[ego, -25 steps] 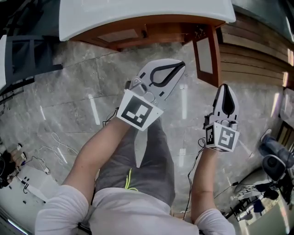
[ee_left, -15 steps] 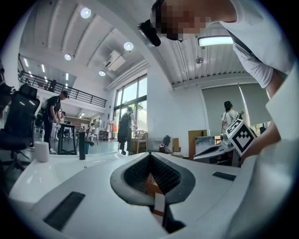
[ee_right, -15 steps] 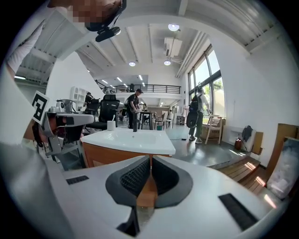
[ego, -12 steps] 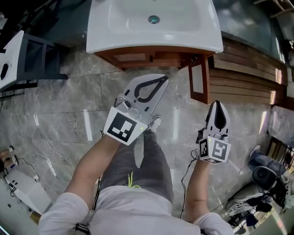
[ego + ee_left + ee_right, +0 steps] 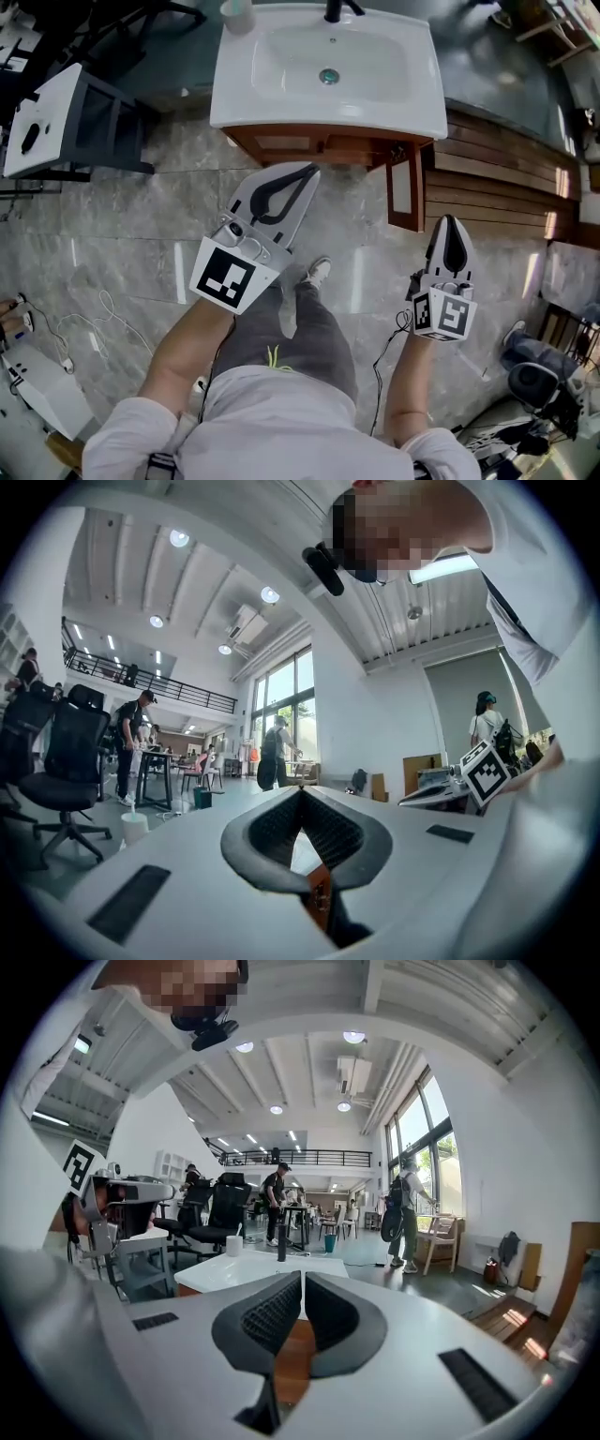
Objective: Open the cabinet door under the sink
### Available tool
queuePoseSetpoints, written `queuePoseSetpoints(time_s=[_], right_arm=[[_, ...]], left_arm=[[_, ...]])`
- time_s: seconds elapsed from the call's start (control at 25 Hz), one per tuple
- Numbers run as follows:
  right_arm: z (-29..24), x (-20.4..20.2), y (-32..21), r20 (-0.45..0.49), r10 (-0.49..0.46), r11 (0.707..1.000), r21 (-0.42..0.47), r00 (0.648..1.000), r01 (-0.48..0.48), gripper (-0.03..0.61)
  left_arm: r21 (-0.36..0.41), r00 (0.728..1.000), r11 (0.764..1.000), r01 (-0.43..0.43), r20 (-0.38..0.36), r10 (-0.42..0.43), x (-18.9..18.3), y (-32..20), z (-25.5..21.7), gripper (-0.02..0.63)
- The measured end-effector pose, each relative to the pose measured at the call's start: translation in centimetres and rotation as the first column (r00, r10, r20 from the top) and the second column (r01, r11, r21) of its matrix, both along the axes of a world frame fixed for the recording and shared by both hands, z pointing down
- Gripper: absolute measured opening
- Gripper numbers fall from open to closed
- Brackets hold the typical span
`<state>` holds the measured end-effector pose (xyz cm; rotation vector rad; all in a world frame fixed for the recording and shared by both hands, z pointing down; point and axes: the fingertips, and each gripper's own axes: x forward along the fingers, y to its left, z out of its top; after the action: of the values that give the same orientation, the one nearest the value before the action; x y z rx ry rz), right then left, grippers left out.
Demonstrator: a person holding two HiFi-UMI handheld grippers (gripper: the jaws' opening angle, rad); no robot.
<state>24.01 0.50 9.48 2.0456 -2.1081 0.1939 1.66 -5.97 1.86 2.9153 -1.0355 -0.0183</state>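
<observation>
Open lab-office hall: office chairs [image 5: 56,761], desks [image 5: 157,754], mezzanine [image 5: 150,675], tall windows [image 5: 284,700].

Marble floor [image 5: 112,244], tall windows [image 5: 424,1119], office chairs [image 5: 67,761]

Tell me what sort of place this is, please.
Probably an open lab or workshop hall, not a bathroom: a white washbasin on a brown wooden cabinet stands near black office chairs and tall glass windows.

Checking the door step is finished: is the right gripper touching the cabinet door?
Apart. Head view shows floor between the right gripper and the open door; its jaws are shut on nothing.
</observation>
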Motion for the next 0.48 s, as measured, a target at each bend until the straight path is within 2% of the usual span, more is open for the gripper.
queuePoseSetpoints(time_s=[0.32, 0.48], right_arm=[[-5.2, -0.4, -0.1, 0.030, 0.002, 0.999, 0.051, 1.000, -0.003, 0.040], [-8.1, -0.7, 0.1, 0.021, -0.014, 0.997, 0.075, 1.000, 0.012, 0.040]], left_arm=[[0.029, 0.995, 0.995, 0.095, -0.016, -0.094, -5.6, 0.4, -5.6, 0.014], [0.087, 0.991, 0.988, 0.131, -0.005, -0.131, -7.8, 1.0, -8.6, 0.014]])
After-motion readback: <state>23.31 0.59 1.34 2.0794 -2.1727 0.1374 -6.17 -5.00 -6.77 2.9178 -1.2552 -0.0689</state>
